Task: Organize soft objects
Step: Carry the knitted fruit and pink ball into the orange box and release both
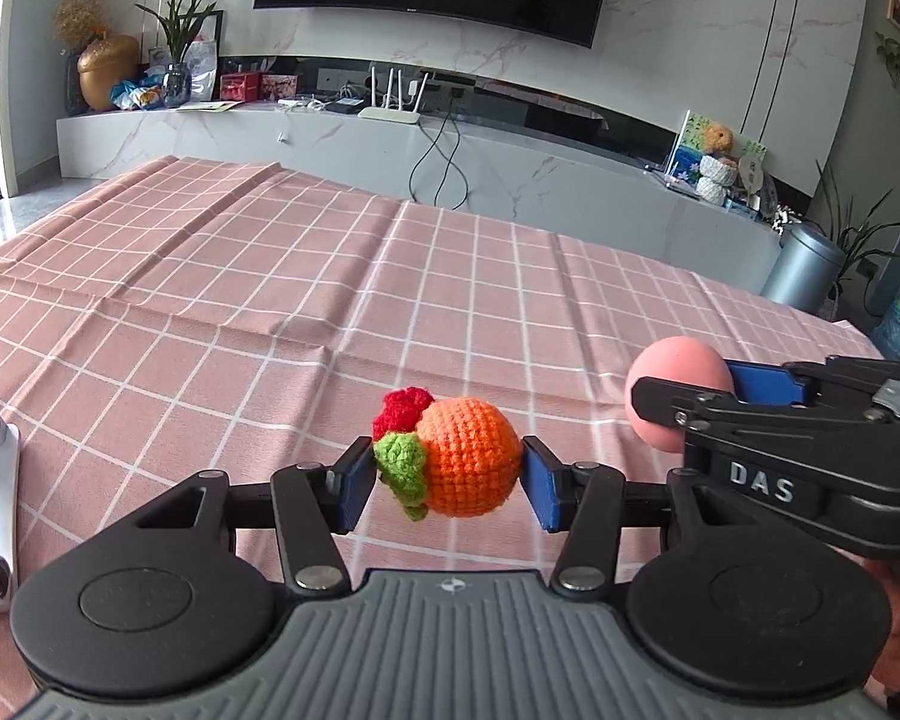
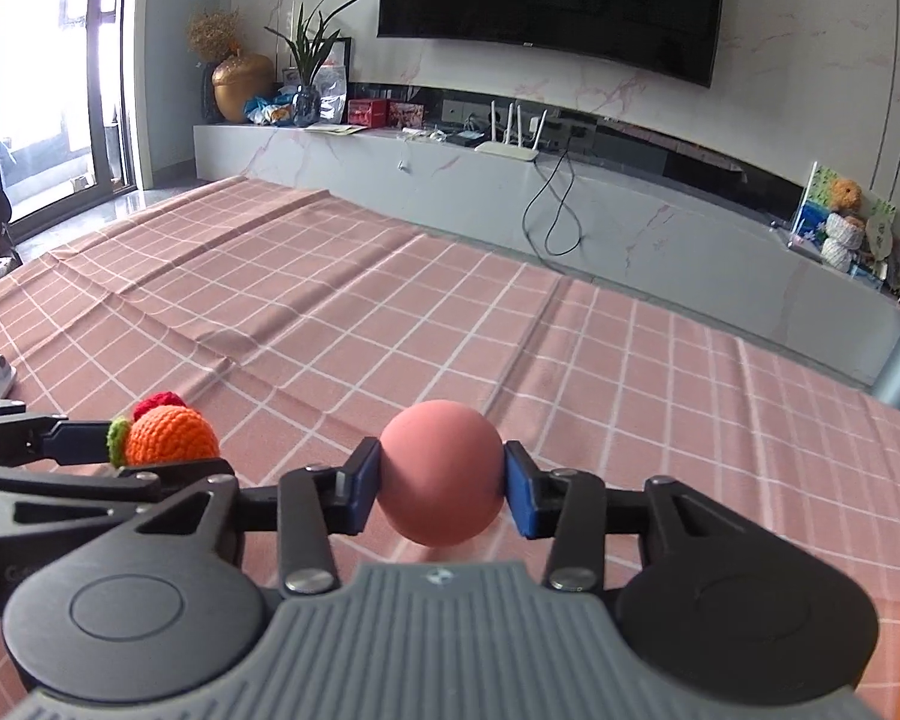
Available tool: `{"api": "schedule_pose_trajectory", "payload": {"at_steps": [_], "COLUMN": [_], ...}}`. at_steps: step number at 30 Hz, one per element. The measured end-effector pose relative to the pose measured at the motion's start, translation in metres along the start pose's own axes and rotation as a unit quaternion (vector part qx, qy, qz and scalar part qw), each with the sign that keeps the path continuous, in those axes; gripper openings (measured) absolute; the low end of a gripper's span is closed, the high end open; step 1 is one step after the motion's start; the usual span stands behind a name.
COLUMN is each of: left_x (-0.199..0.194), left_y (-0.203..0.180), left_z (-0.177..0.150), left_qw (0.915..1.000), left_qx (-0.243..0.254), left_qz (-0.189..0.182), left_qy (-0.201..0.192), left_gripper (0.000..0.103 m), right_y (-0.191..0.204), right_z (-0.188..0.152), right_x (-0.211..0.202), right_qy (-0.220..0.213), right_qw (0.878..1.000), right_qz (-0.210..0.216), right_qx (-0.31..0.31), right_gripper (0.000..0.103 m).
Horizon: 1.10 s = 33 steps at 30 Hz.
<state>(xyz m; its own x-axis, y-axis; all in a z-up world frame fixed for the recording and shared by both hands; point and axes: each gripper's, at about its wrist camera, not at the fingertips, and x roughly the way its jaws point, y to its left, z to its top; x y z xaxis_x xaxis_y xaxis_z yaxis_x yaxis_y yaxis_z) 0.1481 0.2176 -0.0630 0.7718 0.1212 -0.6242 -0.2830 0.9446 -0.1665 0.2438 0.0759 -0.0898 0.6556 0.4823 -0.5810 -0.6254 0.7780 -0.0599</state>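
Crocheted fruit (image 1: 465, 456) — orange, with a green leaf and a red knitted bit on its far left side — sat between the blue pads (image 1: 354, 489) of the left gripper (image 1: 447, 483), which was clenched on it above the pink checked tablecloth (image 1: 240, 312). Just to its right, the right gripper (image 2: 441, 489) grasped a smooth pink ball (image 2: 441, 471), its pads pressed against the ball's left and right sides. Both toys were held near the close edge of the table, side by side, near each other but not touching. At the far side stood a marble TV bench (image 2: 630, 210) with a white router (image 2: 507, 150) on it — a dark television (image 2: 558, 0) hung above.
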Motion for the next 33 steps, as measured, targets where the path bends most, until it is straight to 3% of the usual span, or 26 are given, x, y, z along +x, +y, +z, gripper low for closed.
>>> {"api": "schedule_pose_trajectory", "payload": {"at_steps": [10,20,27,33], "left_x": [-0.046,-0.078,-0.080,-0.070], "left_y": [-0.063,-0.156,-0.220,-0.276], "left_z": [0.004,0.009,0.006,0.010], "left_qw": [0.9970,0.9824,0.9635,0.9424], "left_qx": [0.028,0.096,0.158,0.201], "left_qz": [-0.070,-0.157,-0.215,-0.267], "left_qy": [-0.021,-0.029,-0.020,-0.004], "left_gripper": [0.059,0.059,0.059,0.059], "right_y": [-0.042,-0.105,-0.160,-0.214], "right_z": [-0.019,-0.029,-0.046,-0.061], "right_x": [-0.106,-0.206,-0.248,-0.268], "right_qy": [-0.009,-0.031,-0.023,0.005], "right_qw": [1.000,0.996,0.992,0.990], "right_qz": [-0.027,-0.080,-0.128,-0.139], "right_qx": [0.000,-0.014,0.005,0.021], "right_gripper": [0.043,0.044,0.044,0.044]}}
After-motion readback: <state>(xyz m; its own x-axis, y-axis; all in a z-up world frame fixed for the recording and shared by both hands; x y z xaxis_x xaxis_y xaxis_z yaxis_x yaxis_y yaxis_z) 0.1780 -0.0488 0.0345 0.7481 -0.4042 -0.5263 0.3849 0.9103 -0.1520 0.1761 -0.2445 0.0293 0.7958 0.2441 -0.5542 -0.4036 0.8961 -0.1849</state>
